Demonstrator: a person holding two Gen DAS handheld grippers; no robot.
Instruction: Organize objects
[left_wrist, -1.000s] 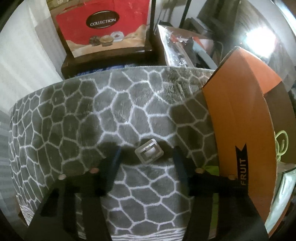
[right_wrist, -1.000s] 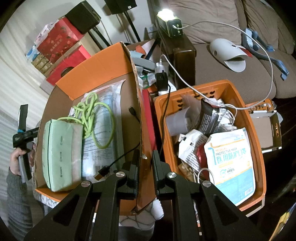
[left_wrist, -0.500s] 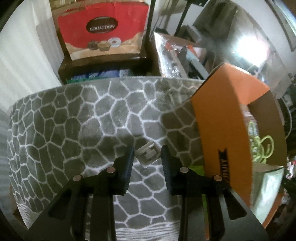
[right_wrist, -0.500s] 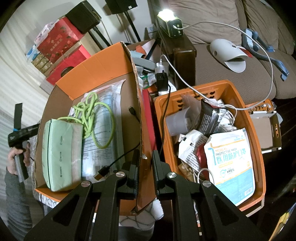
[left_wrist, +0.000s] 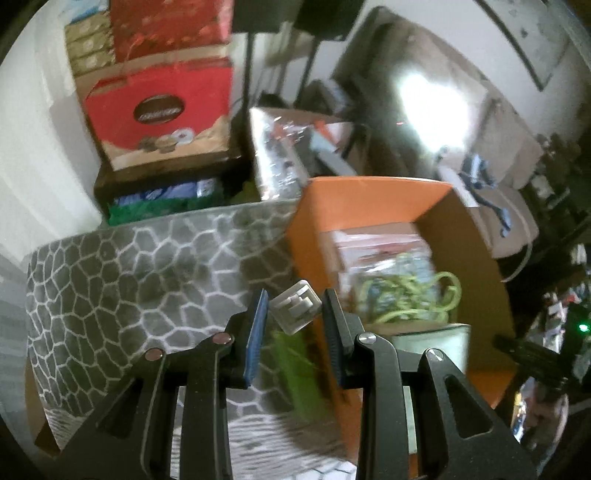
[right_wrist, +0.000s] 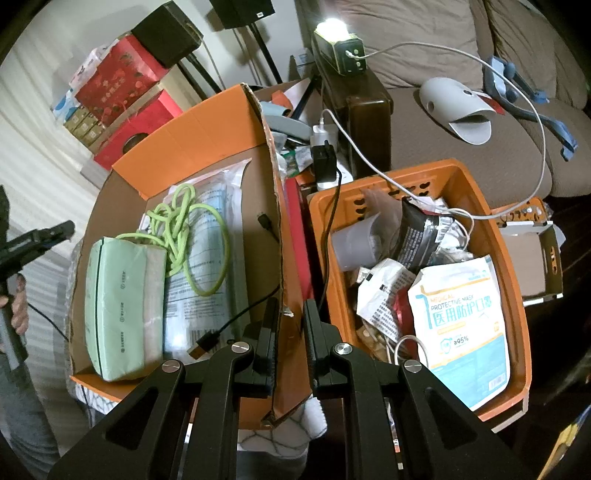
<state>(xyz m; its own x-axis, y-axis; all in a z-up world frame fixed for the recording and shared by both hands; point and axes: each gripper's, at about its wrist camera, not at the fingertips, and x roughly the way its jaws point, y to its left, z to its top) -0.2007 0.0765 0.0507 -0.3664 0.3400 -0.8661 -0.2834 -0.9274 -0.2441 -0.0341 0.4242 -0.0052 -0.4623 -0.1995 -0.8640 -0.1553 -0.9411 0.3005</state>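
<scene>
Left gripper (left_wrist: 294, 311): pinching a small white plug (left_wrist: 295, 307), hanging above the grey patterned blanket (left_wrist: 129, 288), left of the cardboard box (right_wrist: 207, 133). Right gripper (right_wrist: 290, 325): gripping the box's right wall.

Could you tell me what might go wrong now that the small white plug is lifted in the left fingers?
The white plug sits skewed, pinched at its corners in the left gripper, so it could twist free and drop onto the grey patterned cover. The right gripper clamps the cardboard box by a torn wall edge, which may rip or buckle.
</scene>
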